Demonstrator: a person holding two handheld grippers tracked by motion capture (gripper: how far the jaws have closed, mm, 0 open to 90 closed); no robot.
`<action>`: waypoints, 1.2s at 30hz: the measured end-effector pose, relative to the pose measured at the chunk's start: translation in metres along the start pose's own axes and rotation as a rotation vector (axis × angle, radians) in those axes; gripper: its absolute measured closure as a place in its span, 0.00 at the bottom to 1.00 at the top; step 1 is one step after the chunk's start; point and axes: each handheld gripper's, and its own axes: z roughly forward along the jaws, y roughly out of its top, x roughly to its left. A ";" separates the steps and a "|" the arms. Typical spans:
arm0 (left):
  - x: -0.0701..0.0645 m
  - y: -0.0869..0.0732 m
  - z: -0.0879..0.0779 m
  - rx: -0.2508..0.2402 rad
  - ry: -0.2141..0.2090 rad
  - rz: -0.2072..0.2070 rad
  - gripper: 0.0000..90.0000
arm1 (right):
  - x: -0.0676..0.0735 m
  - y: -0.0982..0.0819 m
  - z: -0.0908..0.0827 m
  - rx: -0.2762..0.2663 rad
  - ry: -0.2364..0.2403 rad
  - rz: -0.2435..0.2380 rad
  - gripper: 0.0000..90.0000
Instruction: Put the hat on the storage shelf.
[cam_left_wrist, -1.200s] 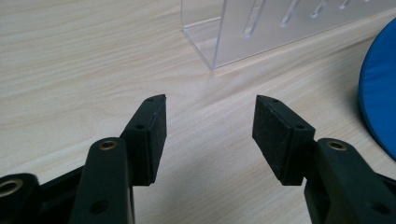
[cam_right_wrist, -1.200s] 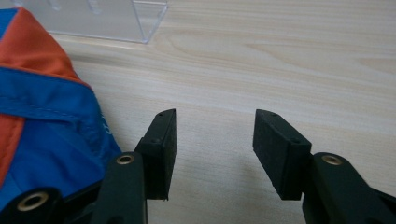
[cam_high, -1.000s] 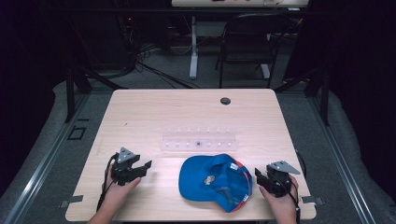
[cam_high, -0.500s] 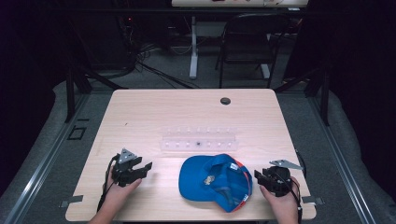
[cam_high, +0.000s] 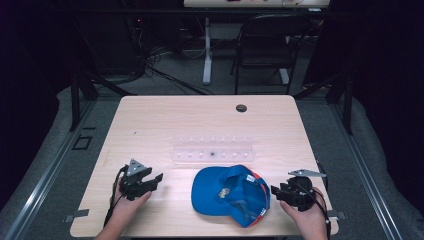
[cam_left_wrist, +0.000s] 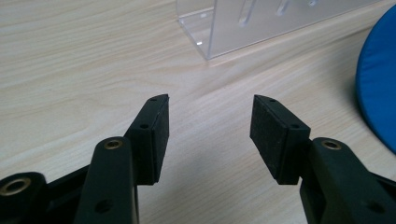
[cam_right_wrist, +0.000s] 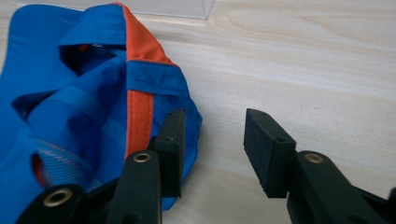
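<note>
Right gripper, black, two-jaw, held in the person's right hand at the near right of the table: jaws apart, nothing pressed between the pads. They closed partway and have just been opening again. In the right gripper view, one jaw stands in front of the cap's edge, the other over bare wood; whether that jaw touches the fabric cannot be told.

Blue fabric baseball cap with orange trim, lying upside down, its inside facing up, near the front edge of the table, just beside the right gripper and between the two grippers. Orange band and blue lining show in the right gripper view.

Left gripper, black, two-jaw, grey three-cornered plate on top, held in the person's left hand at the near left: jaws spread wide and empty over bare wood in the left gripper view; a slight closing within the last second. It is well apart from the cap, whose blue edge shows at the right of that view.

Clear plastic rack with a row of small holes, lying across the middle of the table, just behind the cap; its corner is seen ahead of the left jaws.

Light wooden table, with a round dark grommet near its far edge.
</note>
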 end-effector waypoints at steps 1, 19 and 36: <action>0.000 0.000 0.000 0.000 0.001 -0.001 0.52 | 0.000 0.002 -0.002 0.017 0.009 0.018 0.67; 0.001 -0.001 0.002 0.026 0.005 0.012 0.52 | 0.003 0.021 -0.008 0.080 0.160 0.055 0.73; -0.001 -0.001 0.003 0.031 0.002 0.014 0.52 | 0.009 0.013 0.002 0.168 0.254 0.047 0.72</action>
